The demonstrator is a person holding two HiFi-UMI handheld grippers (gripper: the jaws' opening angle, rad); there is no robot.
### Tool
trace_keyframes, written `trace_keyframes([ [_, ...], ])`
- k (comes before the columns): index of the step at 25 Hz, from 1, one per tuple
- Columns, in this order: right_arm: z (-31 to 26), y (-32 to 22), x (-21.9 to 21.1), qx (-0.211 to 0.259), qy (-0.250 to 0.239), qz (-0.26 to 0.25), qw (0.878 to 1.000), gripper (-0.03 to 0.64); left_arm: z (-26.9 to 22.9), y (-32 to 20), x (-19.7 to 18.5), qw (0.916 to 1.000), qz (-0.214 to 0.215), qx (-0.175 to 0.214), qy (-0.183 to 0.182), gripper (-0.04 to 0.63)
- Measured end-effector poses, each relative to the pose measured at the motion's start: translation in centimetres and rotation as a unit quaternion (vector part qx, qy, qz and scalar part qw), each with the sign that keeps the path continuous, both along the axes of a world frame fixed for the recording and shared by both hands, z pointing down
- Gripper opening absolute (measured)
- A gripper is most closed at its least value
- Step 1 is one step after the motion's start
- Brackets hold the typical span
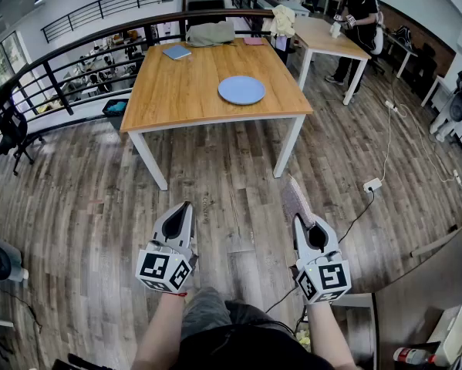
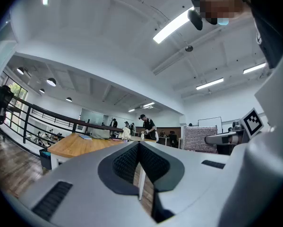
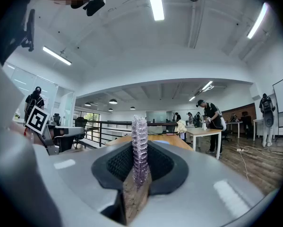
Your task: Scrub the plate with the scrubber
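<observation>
Down at the left, the left claw (image 1: 186,206) is clenched with nothing between its jaws. Well ahead of both claws, the blue plate (image 1: 241,89) lies on the wooden bench (image 1: 177,91), touched by neither. Rightward, the right claw (image 1: 298,220) is grasping the scrubber (image 1: 295,197), which sticks out past its tips.

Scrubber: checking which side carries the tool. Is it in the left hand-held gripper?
No, the scrubber is pinched in the right hand-held gripper; the left hand-held gripper is shut and empty.
</observation>
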State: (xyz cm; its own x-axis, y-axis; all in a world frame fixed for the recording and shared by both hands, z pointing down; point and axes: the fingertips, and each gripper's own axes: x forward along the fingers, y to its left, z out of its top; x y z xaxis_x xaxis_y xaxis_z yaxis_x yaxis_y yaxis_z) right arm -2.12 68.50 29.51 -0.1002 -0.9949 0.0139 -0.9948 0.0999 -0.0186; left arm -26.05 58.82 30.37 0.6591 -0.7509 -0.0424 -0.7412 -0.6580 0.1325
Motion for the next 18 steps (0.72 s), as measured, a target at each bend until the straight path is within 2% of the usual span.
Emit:
trace_keyframes([
  [4, 0.2, -0.5, 0.8, 0.006, -0.002, 0.006, 1.0, 0.078, -0.4, -0.3, 0.4, 0.9999, -0.004, 0.012, -0.009, -0.005],
  [10, 1.2, -2.8, 1.7, 0.0, 0.008, 0.004, 1.0, 0.078, 0.8, -2.5, 1.7, 0.9998, -0.008, 0.003, -0.016, -0.005],
  [18, 2.5, -8.9, 5.3, -0.016, 0.007, 0.022, 1.0, 0.077, 2.0, -9.9, 4.4, 0.9998, -0.007, -0.008, -0.015, -0.005],
])
